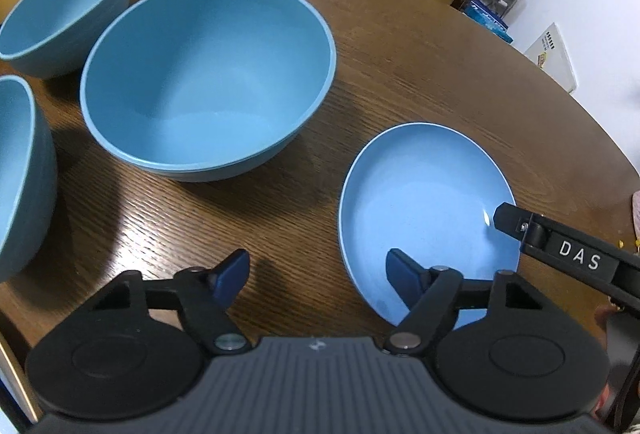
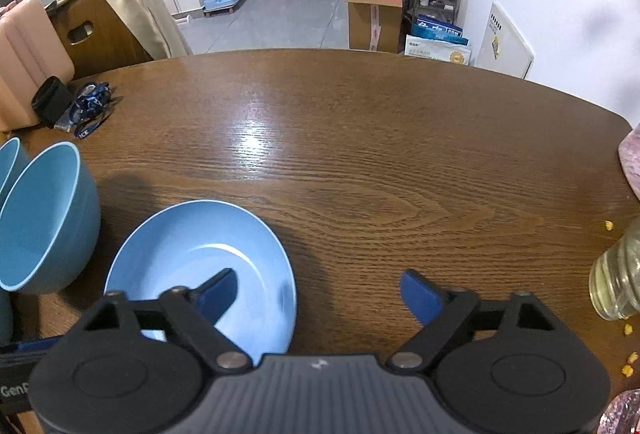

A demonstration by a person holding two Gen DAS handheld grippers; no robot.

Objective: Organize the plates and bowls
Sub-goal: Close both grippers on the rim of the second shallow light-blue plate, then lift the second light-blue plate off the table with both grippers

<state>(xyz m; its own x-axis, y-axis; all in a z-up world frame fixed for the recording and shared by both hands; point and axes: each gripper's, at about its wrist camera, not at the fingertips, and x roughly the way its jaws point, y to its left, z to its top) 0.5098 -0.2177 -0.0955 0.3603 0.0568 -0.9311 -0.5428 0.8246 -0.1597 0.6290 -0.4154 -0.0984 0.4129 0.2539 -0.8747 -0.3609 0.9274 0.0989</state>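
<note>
Both grippers stand over one shallow light-blue round plate (image 1: 424,202) resting flat on the brown wood-grain oval table (image 1: 400,74).

The left gripper (image 1: 318,274) has its fingers spread. One blue pad (image 1: 402,274) sits over the plate's near inner surface and the other over bare wood, so the near-left rim lies between them. Neither pad is seen pressing on it.

The right gripper (image 2: 318,292) also has its fingers spread. One pad (image 2: 218,294) is over the plate's interior and the other over the table, straddling the right rim. No pinch is evident. In the left wrist view one of its fingertips hangs over the plate's right side.

Risks, as judged:
- The rim is thin and low. A pad closing too high could slip off and skid the plate across the smooth top.
- The two grippers crowd one small plate. An uneven lift could tilt it or knock the fingers together.

Surroundings:
- A large deep blue bowl (image 1: 208,74) stands near the plate's left, with two smaller blue bowls (image 1: 64,10) beyond it at the table's left side. A sweep leftward could strike the large bowl.
- A clear glass jar (image 2: 618,274) stands well apart at the right edge, with small yellow crumbs (image 2: 608,225) scattered near it.
- A tangle of blue lanyards (image 2: 90,106) lies at the far left.
</note>
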